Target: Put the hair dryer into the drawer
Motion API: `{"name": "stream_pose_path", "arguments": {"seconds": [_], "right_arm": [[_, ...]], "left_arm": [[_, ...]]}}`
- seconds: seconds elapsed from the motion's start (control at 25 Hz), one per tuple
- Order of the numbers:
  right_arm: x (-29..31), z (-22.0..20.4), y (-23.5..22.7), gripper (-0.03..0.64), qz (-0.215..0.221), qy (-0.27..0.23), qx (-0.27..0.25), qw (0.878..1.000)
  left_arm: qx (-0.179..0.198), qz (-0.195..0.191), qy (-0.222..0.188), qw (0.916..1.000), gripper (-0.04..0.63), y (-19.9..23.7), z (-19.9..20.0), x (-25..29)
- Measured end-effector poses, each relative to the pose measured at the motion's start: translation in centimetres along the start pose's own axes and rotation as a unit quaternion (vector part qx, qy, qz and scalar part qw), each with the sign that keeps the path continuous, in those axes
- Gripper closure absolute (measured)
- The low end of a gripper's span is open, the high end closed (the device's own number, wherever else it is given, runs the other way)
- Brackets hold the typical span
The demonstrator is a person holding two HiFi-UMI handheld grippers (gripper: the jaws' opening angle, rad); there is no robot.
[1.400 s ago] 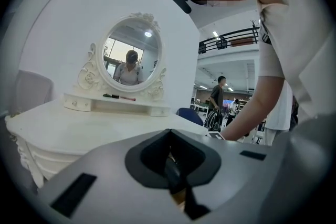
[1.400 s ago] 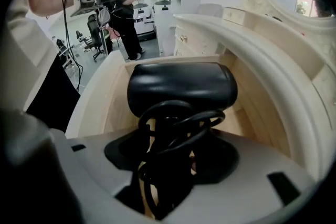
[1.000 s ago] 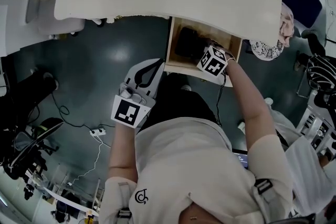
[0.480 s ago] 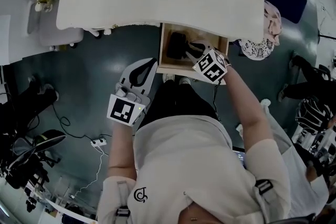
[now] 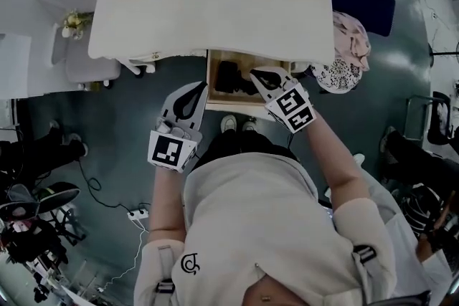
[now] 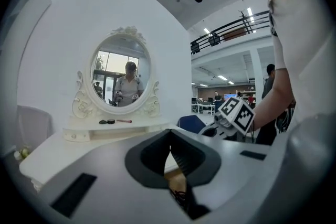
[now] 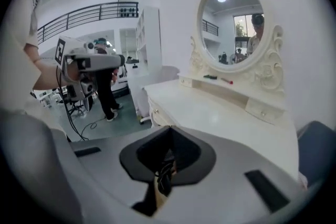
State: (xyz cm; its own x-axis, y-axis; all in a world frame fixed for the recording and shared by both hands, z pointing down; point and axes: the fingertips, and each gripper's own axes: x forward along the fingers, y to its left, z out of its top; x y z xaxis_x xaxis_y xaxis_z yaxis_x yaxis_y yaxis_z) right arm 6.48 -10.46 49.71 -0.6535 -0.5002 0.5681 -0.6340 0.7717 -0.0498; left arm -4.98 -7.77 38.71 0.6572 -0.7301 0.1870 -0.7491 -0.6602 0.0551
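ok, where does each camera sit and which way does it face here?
Head view: on the person's head, facing steeply down at the dressing table, open drawer and hair dryer; shows torso, both arms, left gripper, right gripper.
Left gripper view: rides the left gripper, faces along its shut jaws toward the mirror; right gripper and arm show.
Right gripper view: rides the right gripper, faces along shut jaws across the dressing table; left gripper shows.
Shared: mirror, in both gripper views.

No legible words or numbers, only a circular monogram logo on the shirt back.
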Motion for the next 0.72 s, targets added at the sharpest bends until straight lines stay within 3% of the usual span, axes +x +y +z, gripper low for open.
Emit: {"name": "stream_pose_path", "arguments": {"seconds": [0.16,0.4,0.72], "right_arm": [[-4.2,4.8,-1.1,0.611,-0.027,-0.09,-0.015,0.995],[-11.0,10.3,-2.4,0.611,-0.07,-0.198,-0.02,0.977],[-17.2,14.6,-4.2,0.611,-0.102,-0.272,-0.01,0.957]], "left_arm": [[0.024,0.015,-0.023,0.9993,0.581,-0.5,3.2,0.7],[0.075,0.001,-0.061,0.9953,0.581,-3.2,7.7,1.9],[0.068,0.017,-0.06,0.9957,0.581,-2.4,10.5,3.1]]}}
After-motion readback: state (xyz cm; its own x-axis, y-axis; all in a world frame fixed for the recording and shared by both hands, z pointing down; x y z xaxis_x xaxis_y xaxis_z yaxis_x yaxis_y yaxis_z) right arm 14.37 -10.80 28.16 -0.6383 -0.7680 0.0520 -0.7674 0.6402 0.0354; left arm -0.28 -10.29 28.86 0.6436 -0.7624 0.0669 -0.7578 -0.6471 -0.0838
